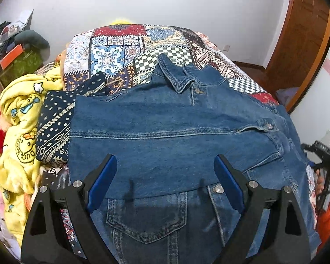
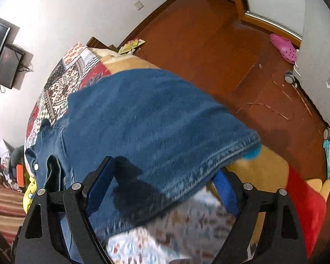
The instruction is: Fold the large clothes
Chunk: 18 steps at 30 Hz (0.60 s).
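Broadly, the bed, under its patchwork cover, carries everything: the denim jacket lies spread on it, collar toward the far wall and one sleeve folded across its front, with a dark patterned cloth and a yellow duck-print blanket heaped beside it. No box or basket close by shows any contents that can be read.

Only the left wrist view shows the collar, buttons and chest pocket, plus the right gripper at the picture's edge in a hand with an orange sleeve. The left gripper hovers over the jacket, jaws spread wide, pinching nothing.

Only the right wrist view shows the wooden floor, a pink clog and a yellow-and-red plush toy. There the right gripper has its jaws spread, the jacket's hem passing between them unpinched.
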### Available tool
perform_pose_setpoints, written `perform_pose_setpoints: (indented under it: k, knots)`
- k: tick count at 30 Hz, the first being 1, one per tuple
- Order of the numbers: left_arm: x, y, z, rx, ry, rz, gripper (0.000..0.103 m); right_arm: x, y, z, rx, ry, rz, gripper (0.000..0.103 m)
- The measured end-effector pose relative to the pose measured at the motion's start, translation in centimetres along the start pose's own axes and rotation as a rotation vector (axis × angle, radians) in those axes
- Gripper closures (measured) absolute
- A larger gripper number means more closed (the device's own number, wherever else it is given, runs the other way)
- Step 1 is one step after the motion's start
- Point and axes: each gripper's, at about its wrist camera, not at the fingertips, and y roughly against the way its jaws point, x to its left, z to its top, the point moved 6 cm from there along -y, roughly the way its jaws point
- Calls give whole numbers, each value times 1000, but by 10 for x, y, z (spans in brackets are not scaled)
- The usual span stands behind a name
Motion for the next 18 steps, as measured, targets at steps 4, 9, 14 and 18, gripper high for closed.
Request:
perform_pose_setpoints:
  k: [4,9,14,18]
  knots:
    - [2,4,-7,-2,-8,-8,13,3,5,9,-26,12,-50,48]
    - [5,7,-12,-9,-20,-2,13,7,27,21,-81,32,-98,87]
    - [10,14,-15,-20,-11,-9,13,49,64,28,-177,136,-52,93]
    - [16,21,-16,-36,-1,-12,13,118,98,27,-261,271,40,94]
